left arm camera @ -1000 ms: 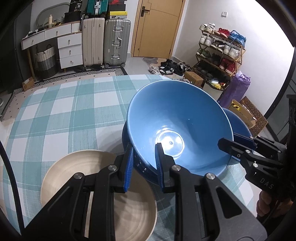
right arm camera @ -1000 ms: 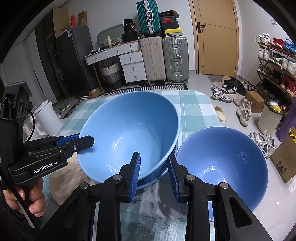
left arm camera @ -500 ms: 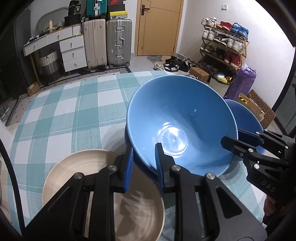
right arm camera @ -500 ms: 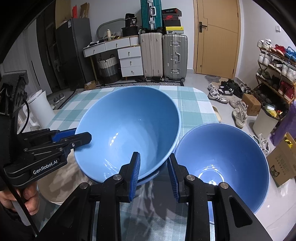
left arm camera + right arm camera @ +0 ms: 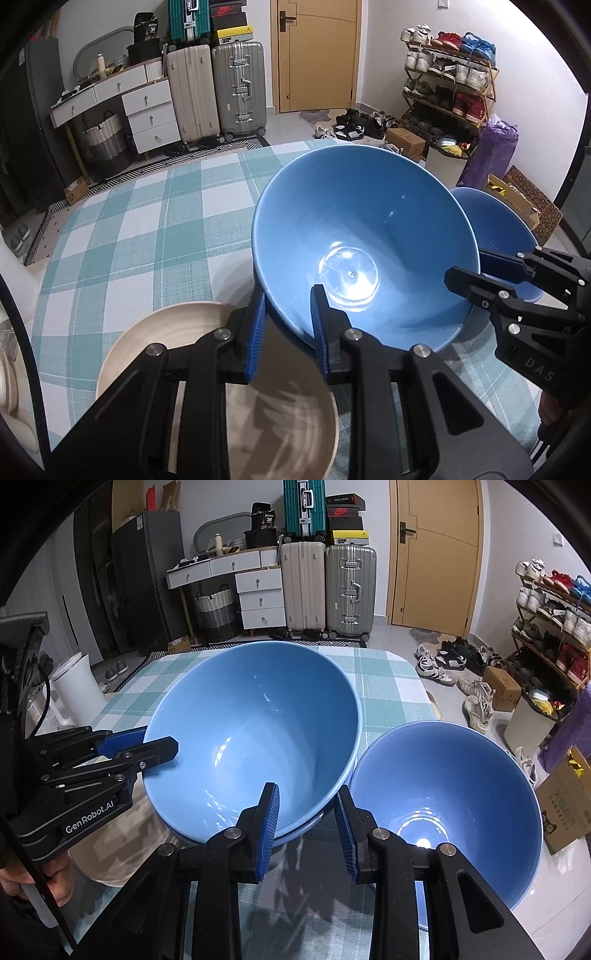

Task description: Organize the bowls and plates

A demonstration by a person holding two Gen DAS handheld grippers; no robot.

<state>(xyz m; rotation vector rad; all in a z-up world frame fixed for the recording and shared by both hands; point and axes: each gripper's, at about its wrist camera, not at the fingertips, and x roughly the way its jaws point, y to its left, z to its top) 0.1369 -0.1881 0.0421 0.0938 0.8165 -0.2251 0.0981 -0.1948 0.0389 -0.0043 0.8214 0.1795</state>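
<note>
- Left wrist view: left gripper (image 5: 288,325) clamped on the near rim of the big bowl (image 5: 354,236); one finger inside the wall, one outside.
- Right gripper (image 5: 306,827) clamped on the opposite rim of the same bowl, so the bowl hangs between both grippers, tilted.
- Under the big bowl a second blue rim shows; it appears to be nesting into a lower bowl (image 5: 314,825), though how far it is seated I cannot tell.
- Step in hand, as judged: stacking the blue bowls.
- Next move calls for levelling the bowl, settling it fully, then letting both rims go together.
- Third bowl (image 5: 447,812): just beside the stack, near the table edge, still to be stacked.
- Beige plate (image 5: 155,350): below the left gripper, close to the stack.
- Table (image 5: 140,229): checked cloth, far half bare.
- In the way: third bowl crowds the right gripper's side; plate sits near the left gripper's path.
- Background: suitcases (image 5: 328,587), shoe rack (image 5: 447,96), well apart.
</note>
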